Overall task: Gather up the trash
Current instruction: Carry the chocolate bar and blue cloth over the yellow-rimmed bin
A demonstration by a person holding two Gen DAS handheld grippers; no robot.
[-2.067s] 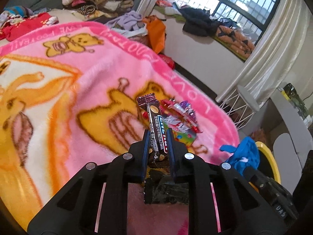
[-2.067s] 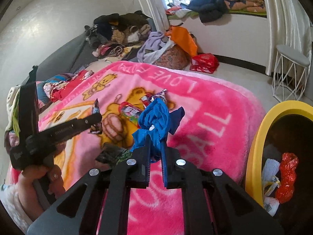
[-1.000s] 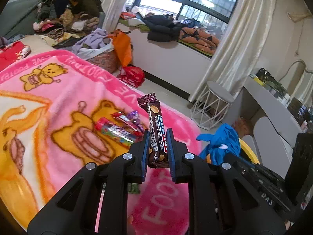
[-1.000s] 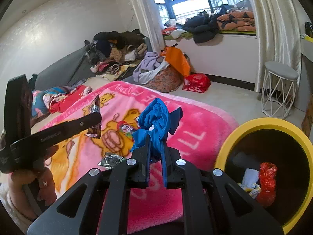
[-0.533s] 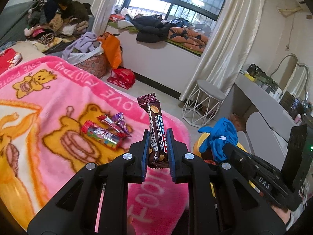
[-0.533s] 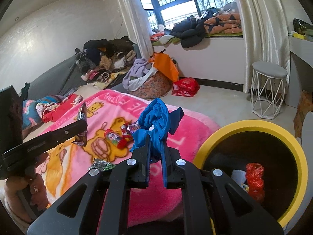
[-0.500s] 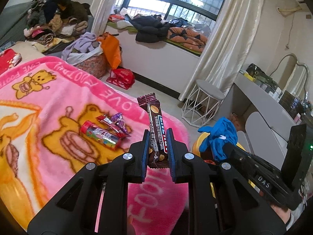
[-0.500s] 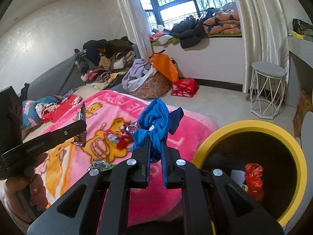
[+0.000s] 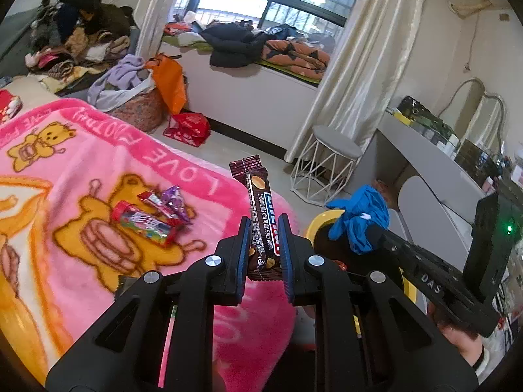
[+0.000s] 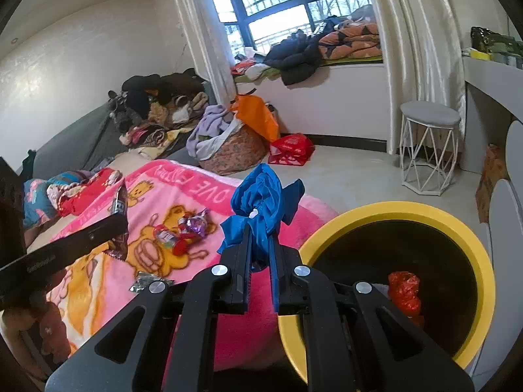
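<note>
Left tongs [image 9: 264,245]: clenched on a brown wrapper [image 9: 261,219], upright, its crimped top sticking out at 12 o'clock above the tips. Right tongs [image 10: 260,254]: clenched on a blue bundle [image 10: 264,202], bunched and knotted, spilling out over both tips.

From the left view only: right tongs [image 9: 376,232] entering from 3 o'clock with the blue bundle [image 9: 359,215] over a sliver of yellow bin [image 9: 322,222], the bin's inside hidden here; a gray desk [image 9: 421,163] at 2 o'clock. From the right view only: the bin [image 10: 402,210] open at 4 o'clock, black-lined, holding a red bag [image 10: 403,290] near its bottom, something pale beside it too hidden to name; left tongs [image 10: 114,225] coming in from 9 o'clock with the wrapper [image 10: 119,204] edge-on.

On the pink blanket [image 9: 98,163] of the bed, at 10 o'clock from the left tongs: a candy tube [image 9: 143,223] touching a cluster of small wrappers [image 9: 170,204], all lying on the printed bear. Seen in the right view alone: a crumpled foil scrap [image 10: 145,282] on the blanket at 8 o'clock from the right tongs, well apart from the cluster.

Further out in both views: white stool [image 9: 330,166] on the floor, red bag [image 9: 188,127] beside a basket of clothes [image 9: 139,107], more clothes heaped on the window ledge [image 9: 255,91].
</note>
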